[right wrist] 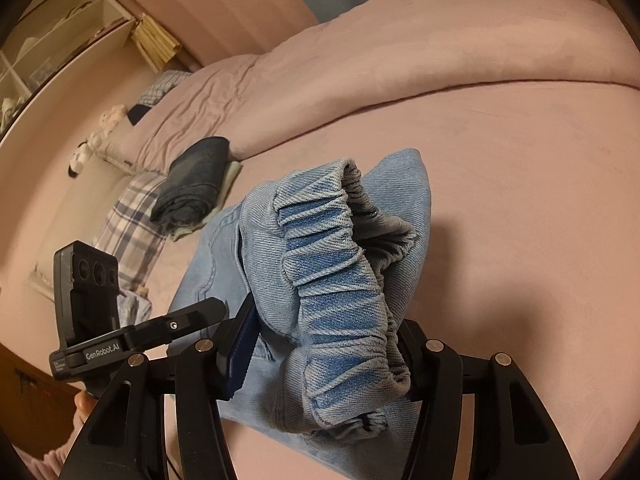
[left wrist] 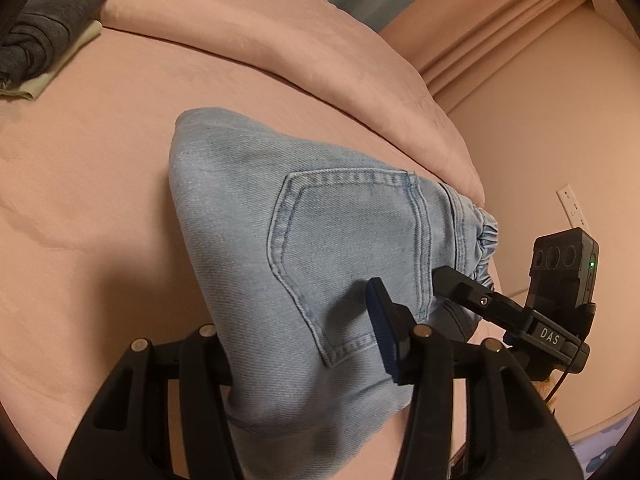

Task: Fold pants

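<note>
Plenty of open bed sheet (left wrist: 100,208) from about 7 to 10 o'clock of the pants (left wrist: 304,248) in the left wrist view. The bunched duvet (left wrist: 312,64) blocks 12 to 2, and a dark folded stack (left wrist: 44,28) sits well apart at 10 o'clock.

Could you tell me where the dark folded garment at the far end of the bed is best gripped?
Probably by the rounded folded end of the dark folded garment, coming from the near side: it lies flat, with that thick roll facing the grippers.
</note>
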{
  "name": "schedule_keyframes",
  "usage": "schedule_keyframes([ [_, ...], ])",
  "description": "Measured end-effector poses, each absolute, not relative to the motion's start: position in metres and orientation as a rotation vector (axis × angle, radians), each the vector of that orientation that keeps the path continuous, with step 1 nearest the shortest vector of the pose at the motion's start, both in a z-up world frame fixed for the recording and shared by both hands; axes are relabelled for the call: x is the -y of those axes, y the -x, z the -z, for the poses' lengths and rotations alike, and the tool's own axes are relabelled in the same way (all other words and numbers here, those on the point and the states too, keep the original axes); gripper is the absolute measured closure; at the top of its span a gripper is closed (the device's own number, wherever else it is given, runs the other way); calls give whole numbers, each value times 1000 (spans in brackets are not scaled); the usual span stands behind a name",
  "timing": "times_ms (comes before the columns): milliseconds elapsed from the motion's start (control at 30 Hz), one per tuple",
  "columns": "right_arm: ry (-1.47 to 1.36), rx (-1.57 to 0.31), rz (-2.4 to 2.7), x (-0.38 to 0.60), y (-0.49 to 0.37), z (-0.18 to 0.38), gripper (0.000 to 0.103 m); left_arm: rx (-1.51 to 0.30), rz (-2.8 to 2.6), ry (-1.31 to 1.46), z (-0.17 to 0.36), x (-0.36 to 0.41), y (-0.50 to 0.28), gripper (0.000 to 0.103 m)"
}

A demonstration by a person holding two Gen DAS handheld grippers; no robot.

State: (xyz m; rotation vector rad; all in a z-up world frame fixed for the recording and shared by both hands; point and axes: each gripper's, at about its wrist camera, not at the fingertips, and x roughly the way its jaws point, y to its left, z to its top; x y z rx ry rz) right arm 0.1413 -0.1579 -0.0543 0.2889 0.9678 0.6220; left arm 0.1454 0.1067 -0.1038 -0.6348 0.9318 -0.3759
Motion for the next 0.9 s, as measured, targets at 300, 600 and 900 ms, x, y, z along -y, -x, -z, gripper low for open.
schedule_keyframes([
  [300,-265,-964,-666,128,-175,55,44,-922,327,636,107,-145,-157,53],
  [600,-254,-981,-672,104,-201,68,44,-941,291,654,122,-170,-170,53],
  [900,-252,-1044,-624,93,-215,93,43,-1014,267,638,149,-166,-191,52],
])
